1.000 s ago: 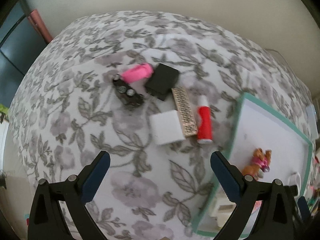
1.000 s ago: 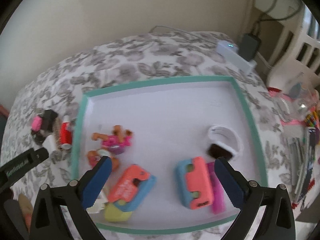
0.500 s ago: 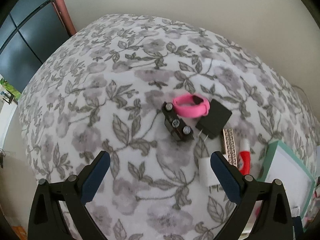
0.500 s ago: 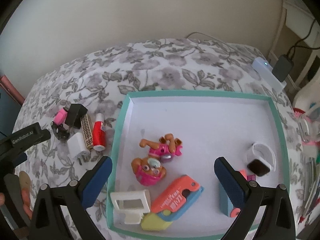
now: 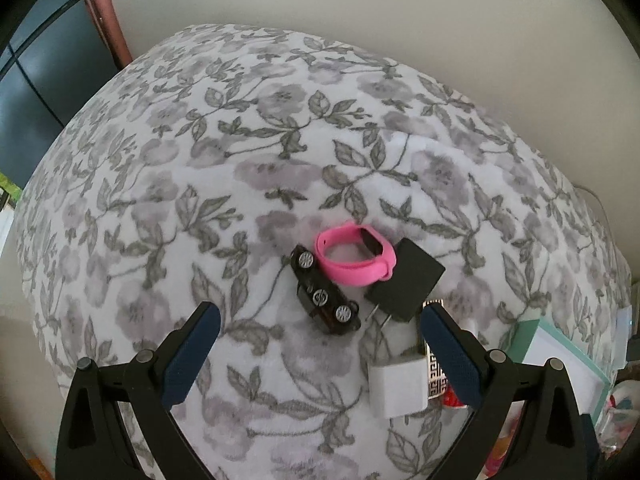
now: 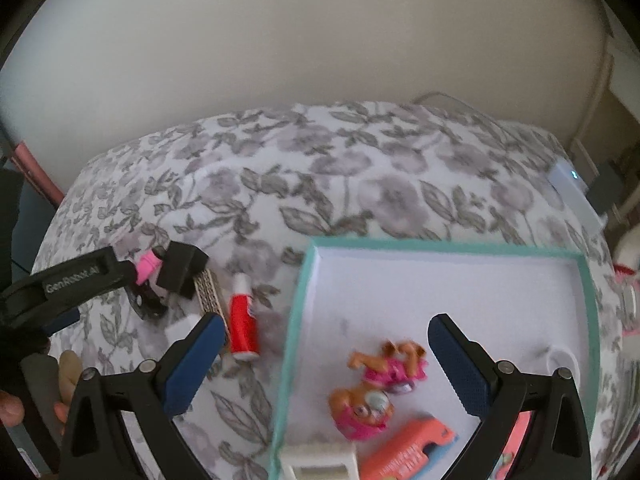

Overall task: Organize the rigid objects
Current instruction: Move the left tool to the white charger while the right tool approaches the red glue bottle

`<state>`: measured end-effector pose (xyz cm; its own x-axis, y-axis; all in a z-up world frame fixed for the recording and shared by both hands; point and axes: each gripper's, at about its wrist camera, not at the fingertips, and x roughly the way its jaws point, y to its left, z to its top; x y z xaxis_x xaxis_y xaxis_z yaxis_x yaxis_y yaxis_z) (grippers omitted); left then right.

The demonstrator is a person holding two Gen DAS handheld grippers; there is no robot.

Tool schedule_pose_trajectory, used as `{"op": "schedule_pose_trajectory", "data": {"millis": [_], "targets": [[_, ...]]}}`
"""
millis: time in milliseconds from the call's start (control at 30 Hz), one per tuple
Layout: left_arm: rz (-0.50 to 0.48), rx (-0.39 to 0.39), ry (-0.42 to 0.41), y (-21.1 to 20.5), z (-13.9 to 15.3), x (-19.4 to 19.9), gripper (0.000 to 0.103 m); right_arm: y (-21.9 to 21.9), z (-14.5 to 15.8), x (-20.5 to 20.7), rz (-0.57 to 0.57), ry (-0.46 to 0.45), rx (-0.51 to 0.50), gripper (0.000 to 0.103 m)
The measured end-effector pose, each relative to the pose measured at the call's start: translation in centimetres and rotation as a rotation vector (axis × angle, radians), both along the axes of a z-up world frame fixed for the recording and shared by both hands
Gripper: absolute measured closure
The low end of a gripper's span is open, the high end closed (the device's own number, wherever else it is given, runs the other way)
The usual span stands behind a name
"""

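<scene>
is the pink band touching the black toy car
Touching. In the left wrist view the pink band rests against the black toy car, its lower left curve overlapping the car's upper edge with no floral cloth showing between them.

Both grippers, left gripper (image 5: 316, 330) and right gripper (image 6: 326, 340), are being seen as black frames. Blue ribbed pads (image 6: 460, 364) and silver screws (image 6: 505, 367) are being shown on each. White "GenRobot.AI" lettering (image 6: 72, 279) is being carried on the left one.
</scene>
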<state>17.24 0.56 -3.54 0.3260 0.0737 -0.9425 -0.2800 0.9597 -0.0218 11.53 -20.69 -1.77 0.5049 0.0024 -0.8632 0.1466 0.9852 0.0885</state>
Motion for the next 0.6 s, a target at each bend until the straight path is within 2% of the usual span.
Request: {"op": "schedule_pose_trajectory", "data": {"millis": [233,400,467,500,600], "targets": [[-0.013,-0.040,0.062,0.4,-2.0,0.9,0.003,2.4,-0.8,2.2,0.067,-0.004,0.007,0.024],[-0.003,-0.096,0.100,0.9,-3.3,0.8,0.003,4.1,-2.1,2.8,0.126,0.018,0.027,0.046],[-0.004,-0.103,0.107,0.8,-3.5,0.7,0.003,4.5,-2.6,2.8,0.145,0.031,0.035,0.049],[-0.012,-0.105,0.110,0.6,-3.6,0.7,0.003,4.7,-2.9,2.8,0.152,0.038,0.037,0.055],[-0.029,-0.103,0.115,0.0,-3.7,0.6,0.003,5.2,-3.7,2.8,0.171,0.054,0.026,0.059]]}}
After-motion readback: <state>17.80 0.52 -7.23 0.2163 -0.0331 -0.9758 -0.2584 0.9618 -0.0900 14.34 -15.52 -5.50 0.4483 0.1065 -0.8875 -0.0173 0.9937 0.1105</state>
